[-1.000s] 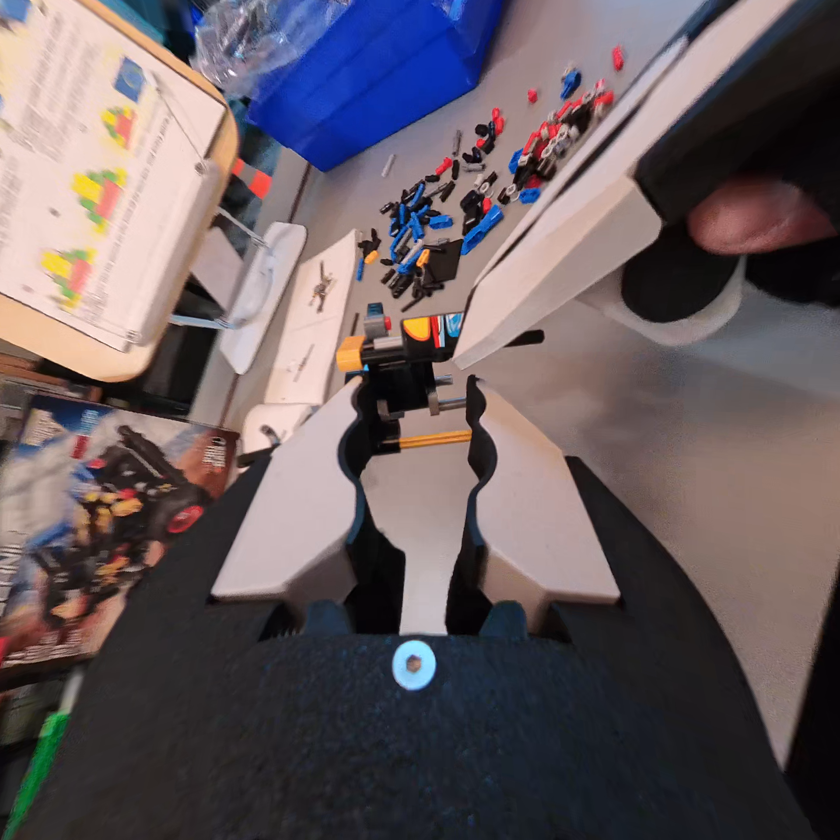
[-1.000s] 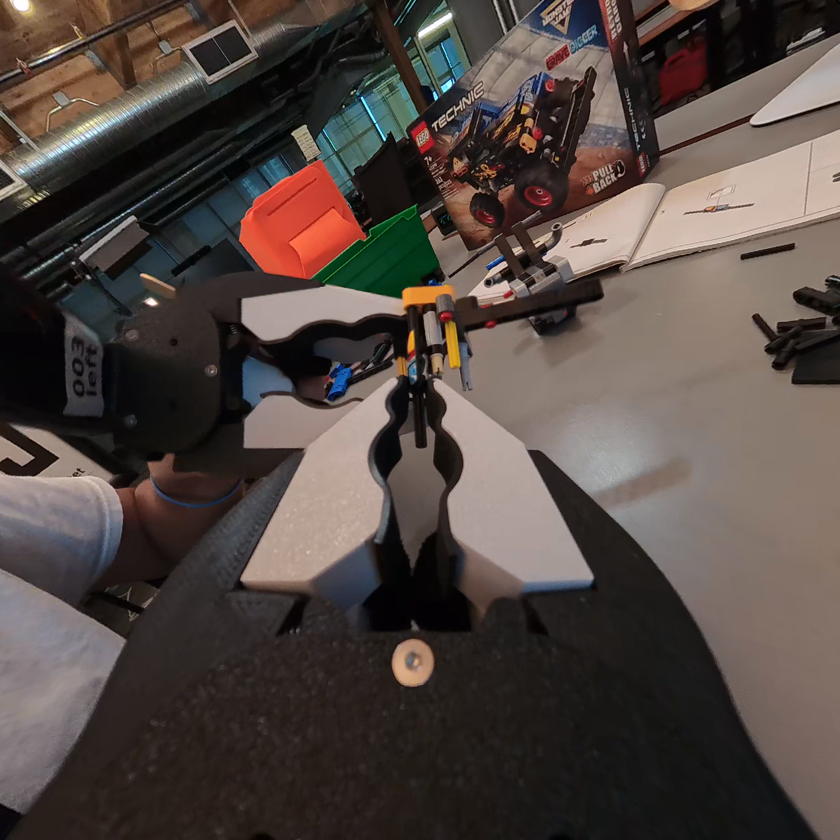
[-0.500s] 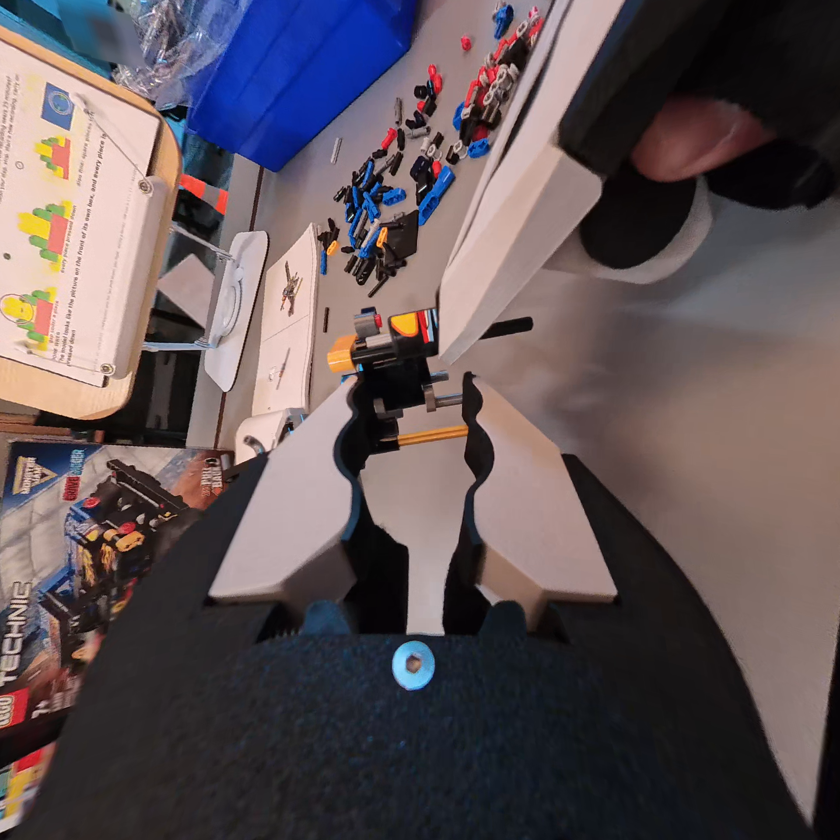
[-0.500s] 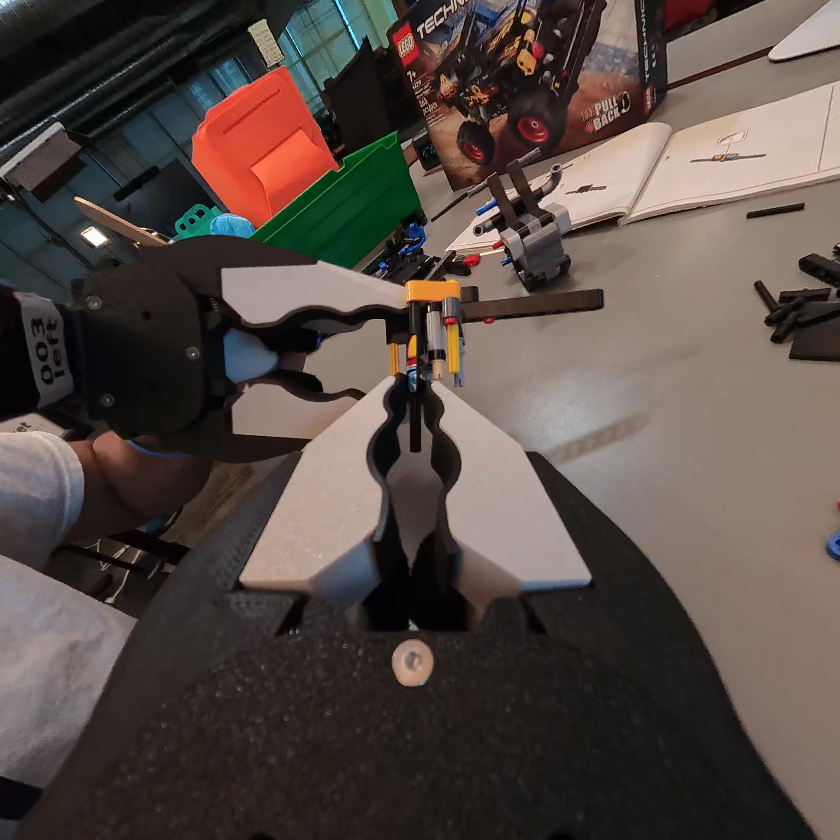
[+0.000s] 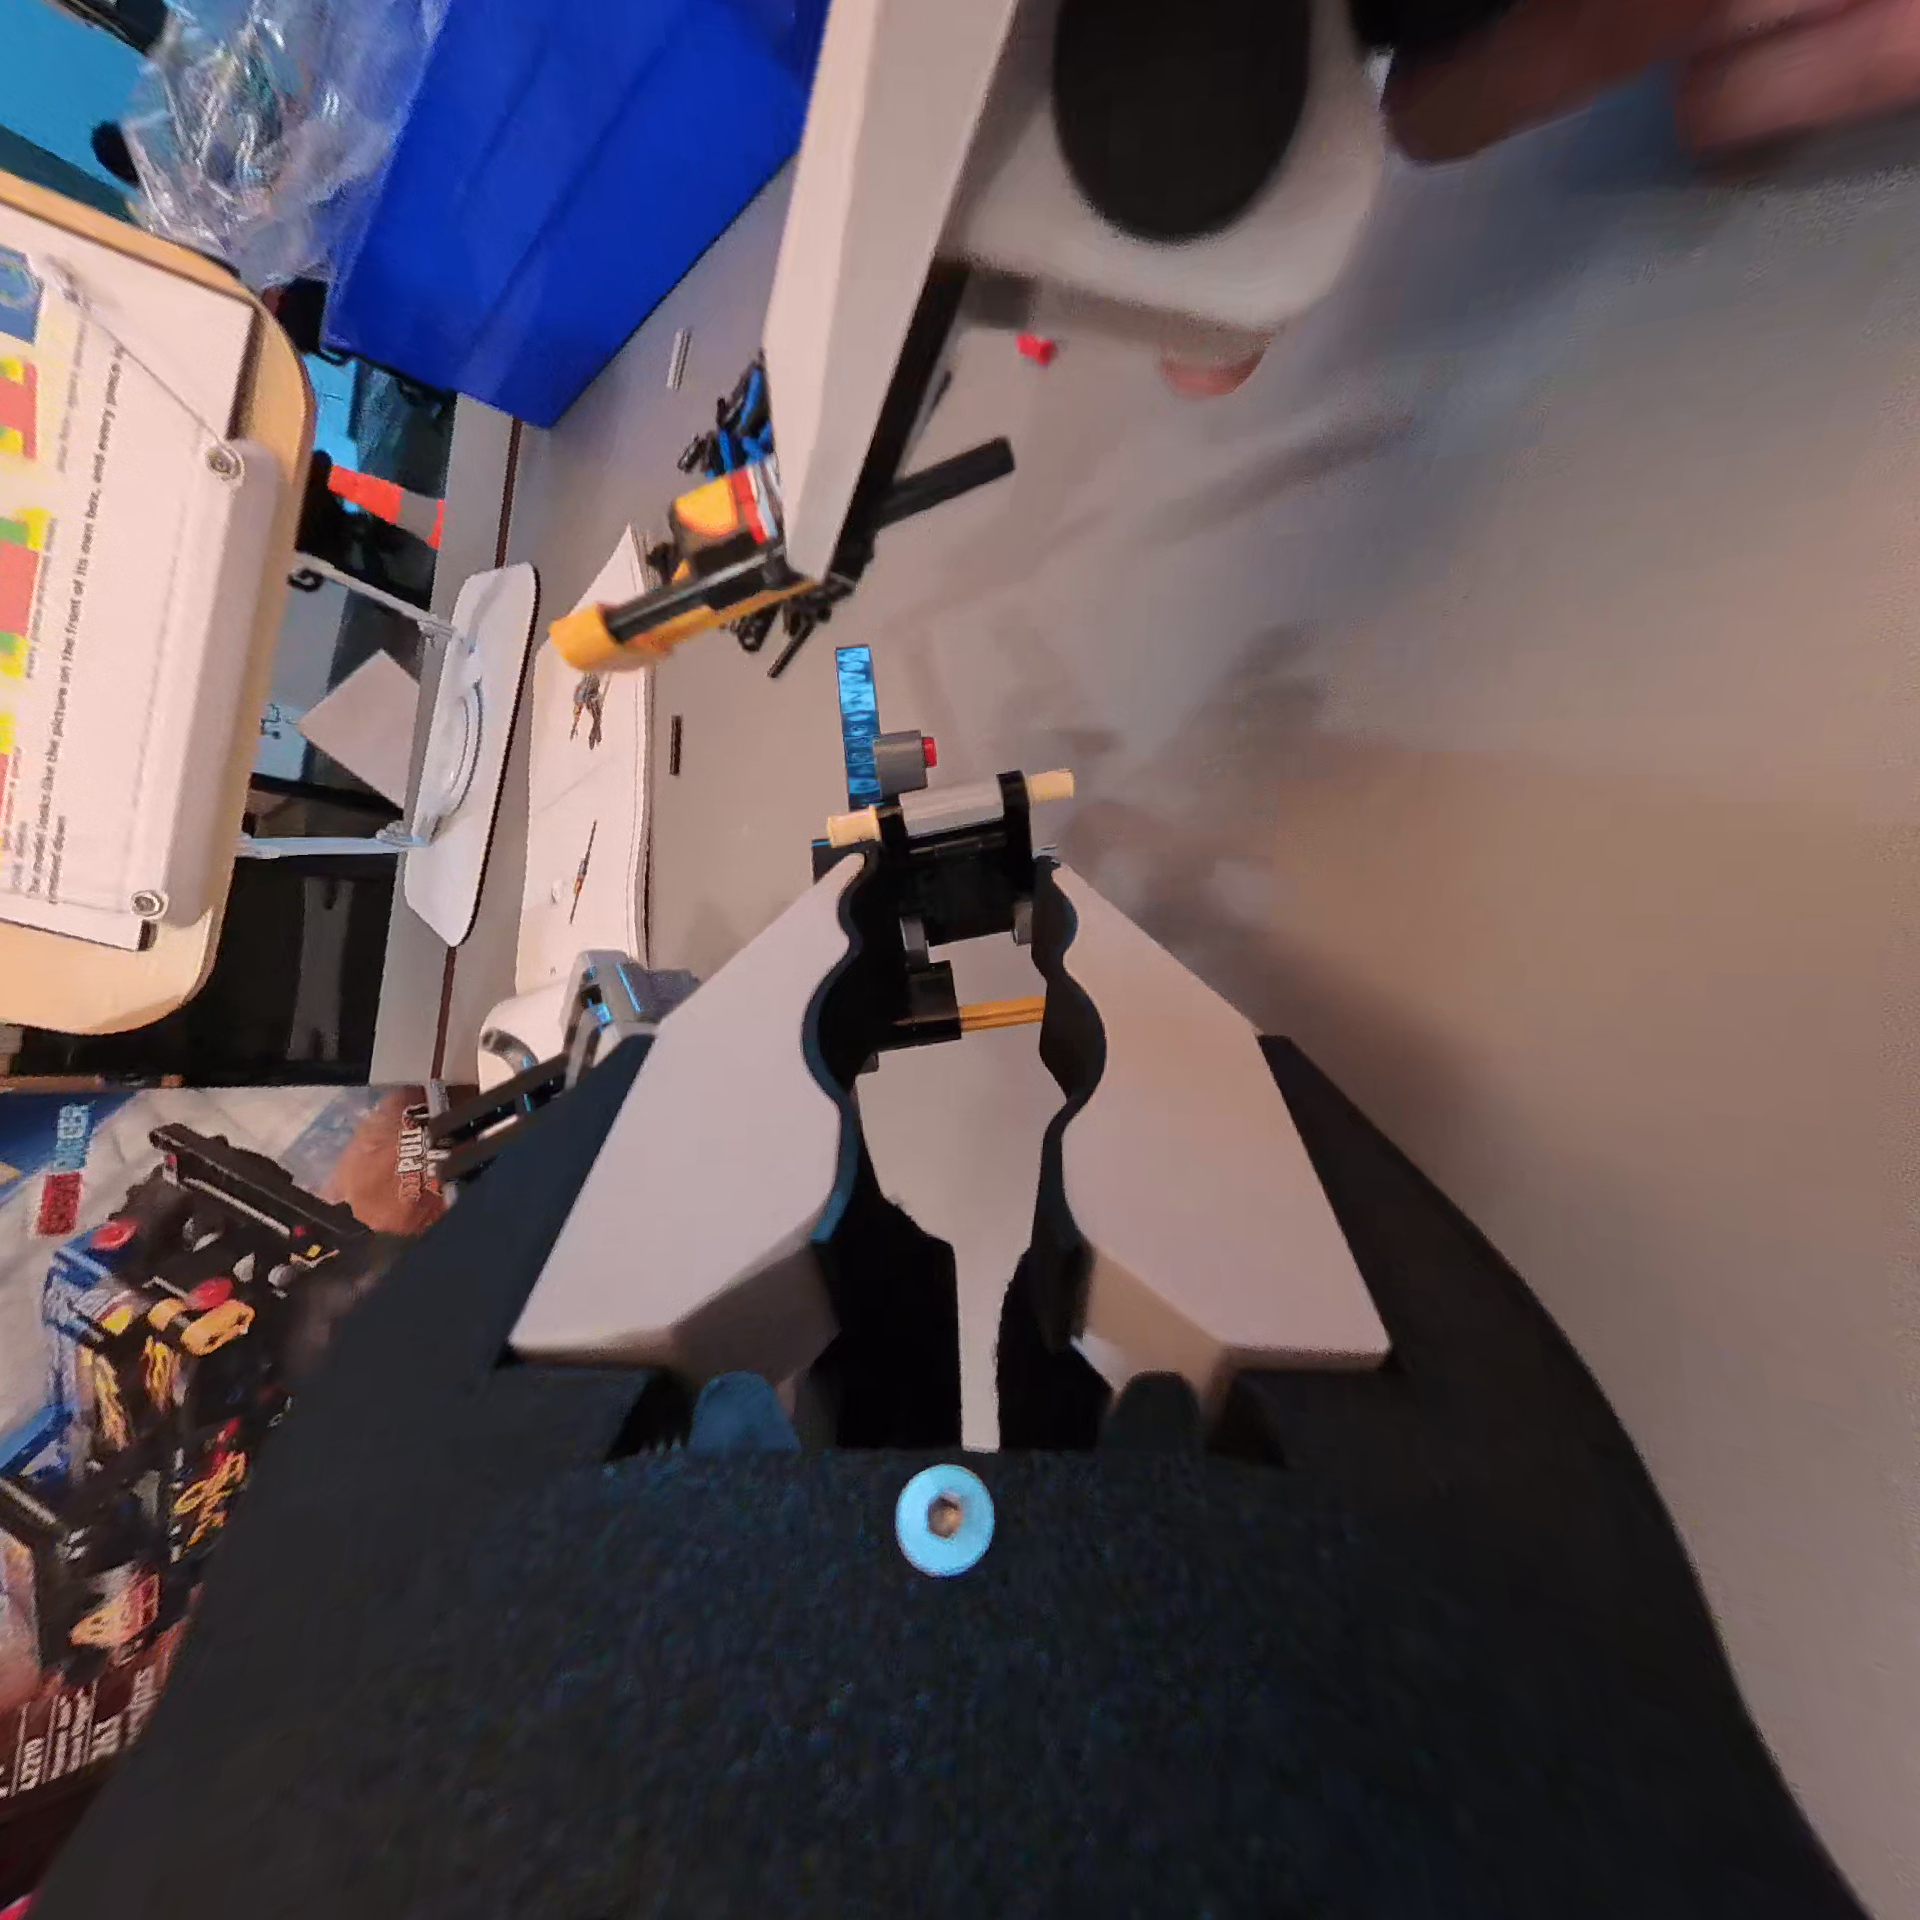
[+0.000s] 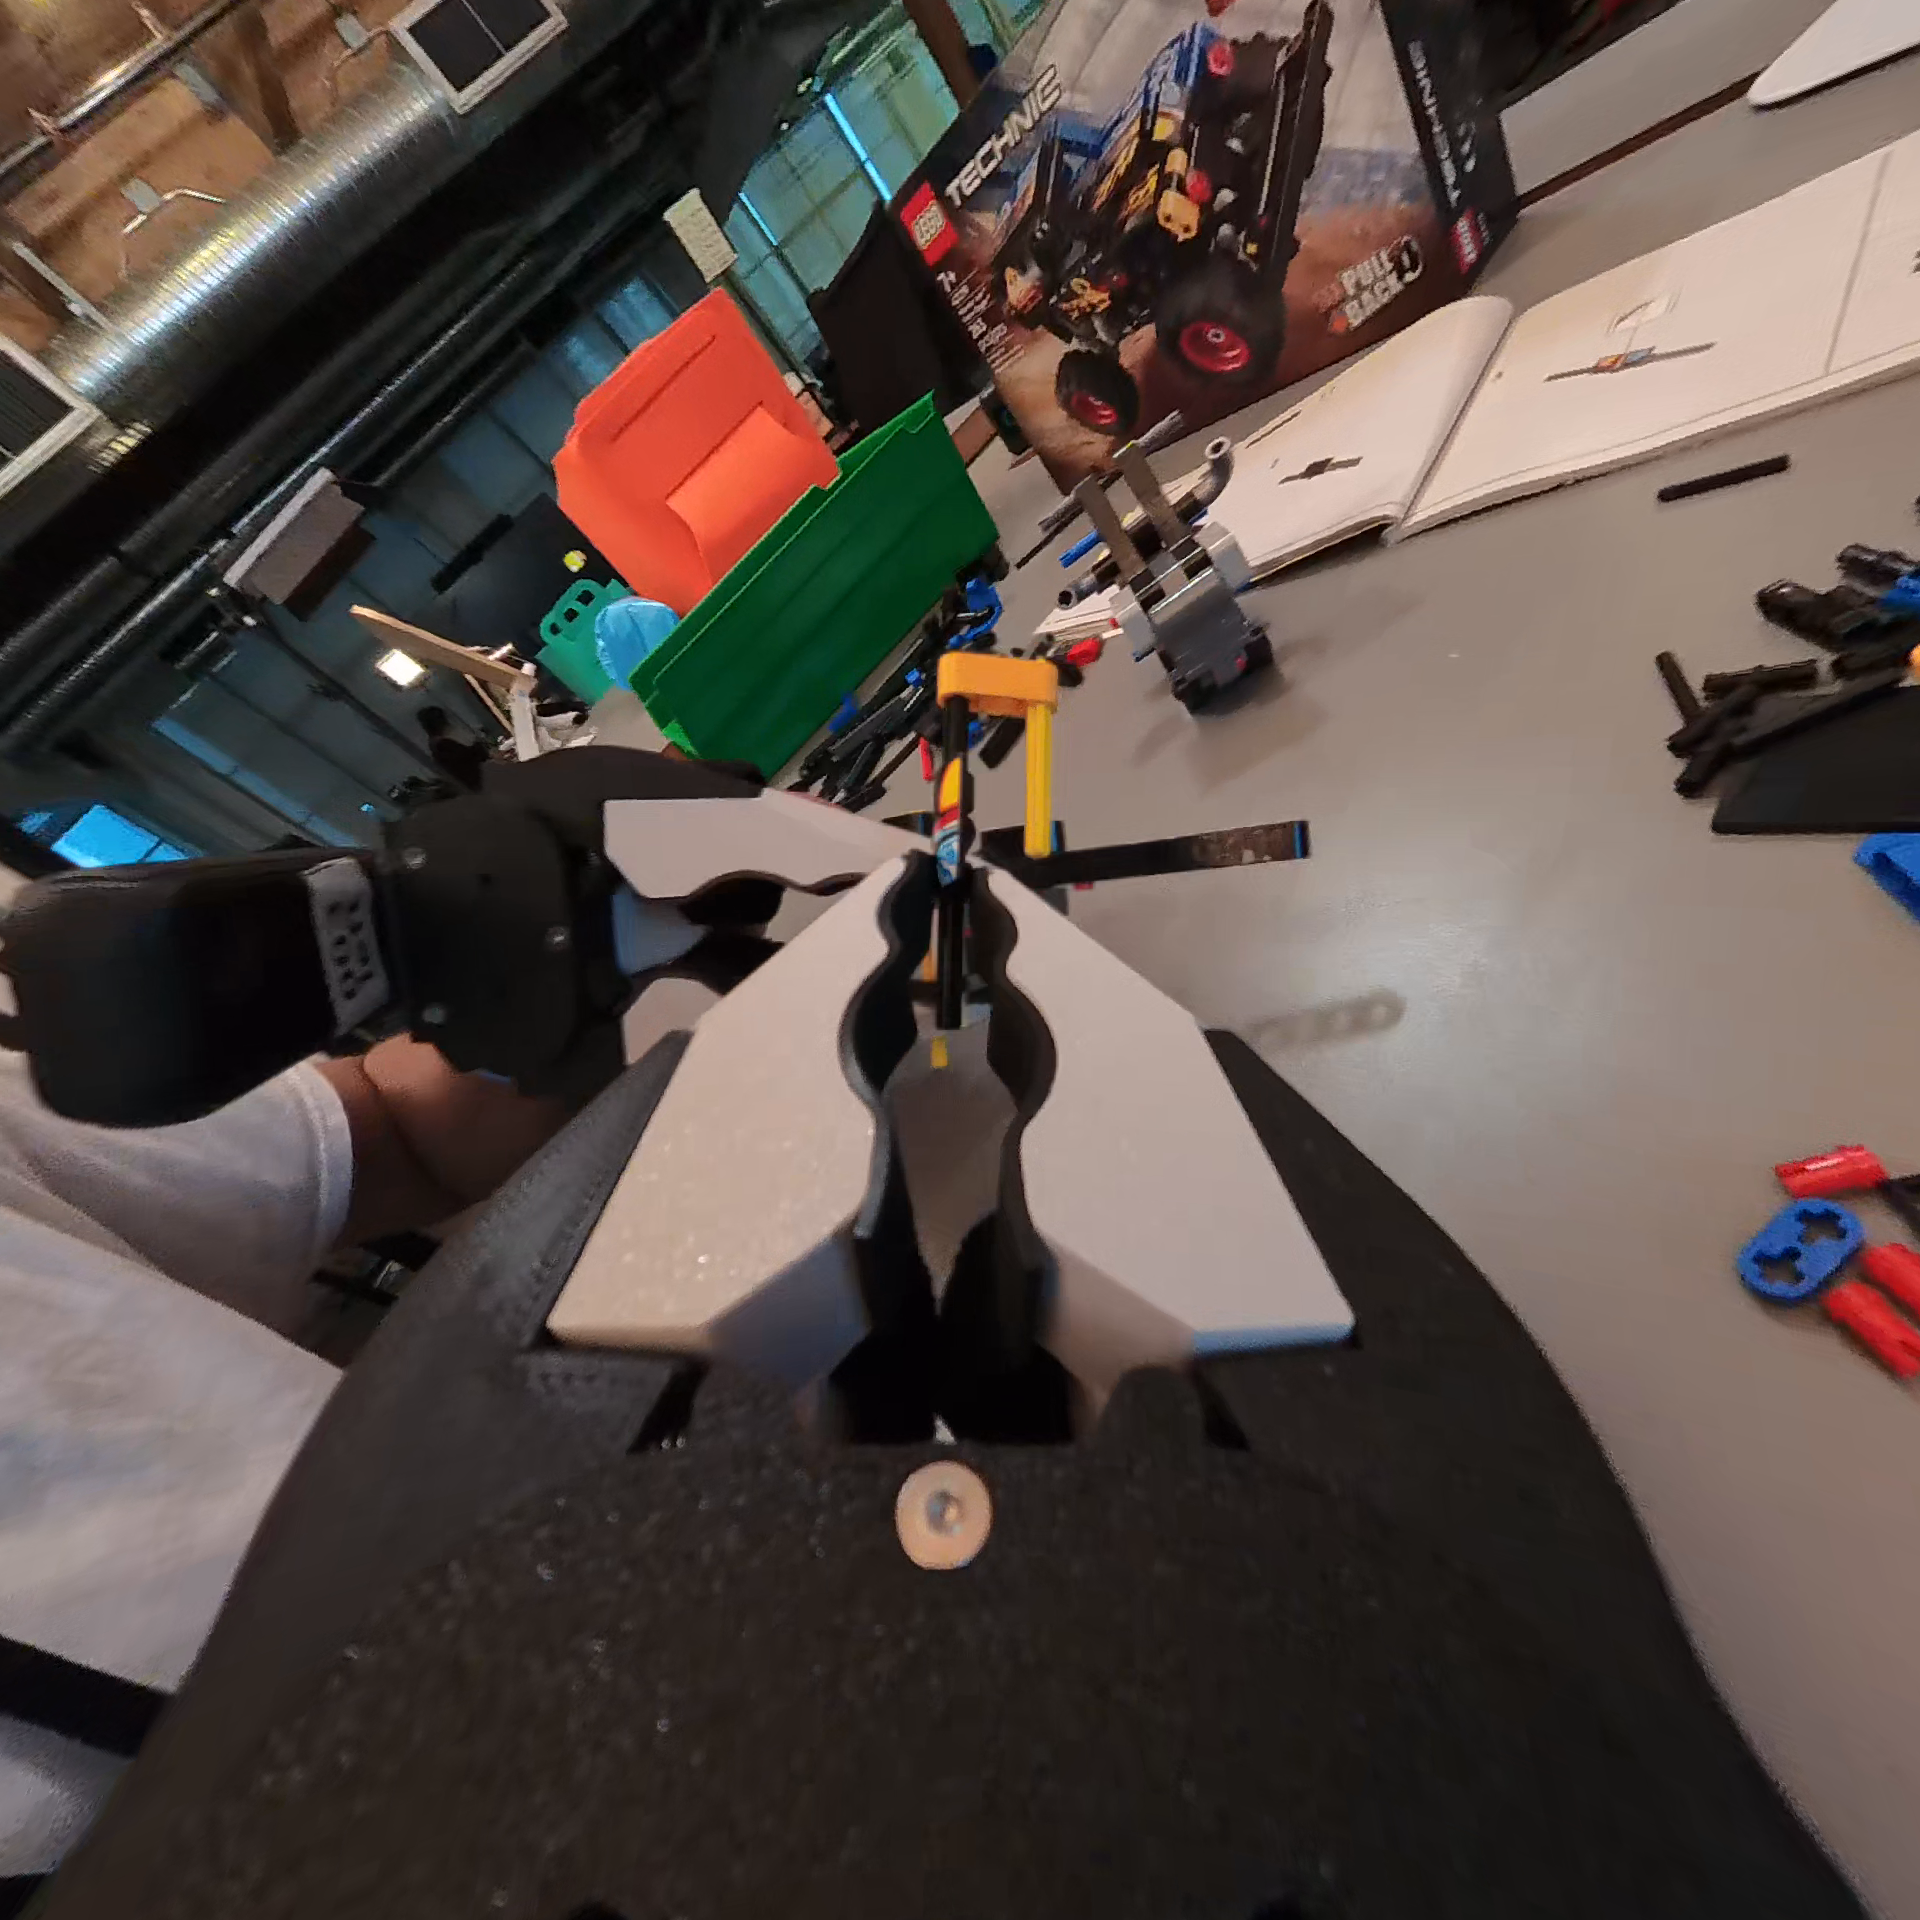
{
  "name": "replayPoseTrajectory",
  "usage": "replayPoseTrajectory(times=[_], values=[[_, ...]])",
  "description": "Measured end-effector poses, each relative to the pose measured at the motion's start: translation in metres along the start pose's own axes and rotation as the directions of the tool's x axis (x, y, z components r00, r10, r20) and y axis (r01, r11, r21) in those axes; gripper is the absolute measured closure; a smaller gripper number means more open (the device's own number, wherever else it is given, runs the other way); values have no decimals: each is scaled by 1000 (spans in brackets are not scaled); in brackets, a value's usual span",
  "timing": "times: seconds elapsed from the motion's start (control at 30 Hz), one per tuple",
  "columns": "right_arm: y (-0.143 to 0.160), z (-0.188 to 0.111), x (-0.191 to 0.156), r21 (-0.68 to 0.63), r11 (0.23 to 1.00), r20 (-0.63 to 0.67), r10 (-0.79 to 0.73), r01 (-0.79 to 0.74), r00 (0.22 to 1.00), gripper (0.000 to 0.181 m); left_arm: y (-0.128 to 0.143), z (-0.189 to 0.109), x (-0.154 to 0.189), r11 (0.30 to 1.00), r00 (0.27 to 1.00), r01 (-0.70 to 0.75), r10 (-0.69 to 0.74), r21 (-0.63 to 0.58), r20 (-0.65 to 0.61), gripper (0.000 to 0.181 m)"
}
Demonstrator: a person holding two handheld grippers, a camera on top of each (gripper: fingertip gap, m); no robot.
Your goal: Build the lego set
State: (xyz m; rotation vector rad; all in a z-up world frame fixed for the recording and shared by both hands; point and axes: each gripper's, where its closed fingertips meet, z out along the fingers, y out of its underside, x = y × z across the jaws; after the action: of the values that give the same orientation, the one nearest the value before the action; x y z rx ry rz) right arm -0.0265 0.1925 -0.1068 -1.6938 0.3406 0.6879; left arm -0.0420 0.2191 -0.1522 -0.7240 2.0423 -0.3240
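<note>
While the left gripper (image 5: 940, 883) is clamping a black-and-grey brick subassembly (image 5: 951, 868), the right gripper (image 6: 945, 883) is pinching a black-and-yellow axle subassembly (image 6: 971, 790) above the grey tabletop (image 6: 1455, 935).

place: looks like a workshop/maker space tbh | clues: bare ceiling ducts (image 6: 239, 239), stacked plastic bins (image 6: 821, 582), big grey worktable (image 6: 1507, 935) with toy brick box (image 6: 1195, 208) and manual (image 6: 1558, 395)

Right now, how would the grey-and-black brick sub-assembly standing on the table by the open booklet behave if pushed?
The grey-and-black brick sub-assembly looks stiff and light. Its tall thin uprights above a small base suggest it may tip. The smooth grey table probably lets it slide.
</note>
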Motion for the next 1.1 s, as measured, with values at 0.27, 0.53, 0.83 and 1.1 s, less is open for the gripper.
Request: replayPoseTrajectory(times=[0.27,0.53,0.83,1.1], values=[[9,2,-9,-29,996,-13,-88,88,996,175,6,1,-11,997,995,65,-68,40,70,156],[15,6,-11,-48,977,-71,-211,208,975,175,6,3,-3,982,984,179,-179,65,-4,157],[25,10,-10,-102,977,-36,-194,189,980,175,10,7,10,918,914,391,-380,63,-143,157],[40,14,-15,-186,966,38,-173,177,984,175,17,4,6,888,884,457,-445,61,-140,156]])
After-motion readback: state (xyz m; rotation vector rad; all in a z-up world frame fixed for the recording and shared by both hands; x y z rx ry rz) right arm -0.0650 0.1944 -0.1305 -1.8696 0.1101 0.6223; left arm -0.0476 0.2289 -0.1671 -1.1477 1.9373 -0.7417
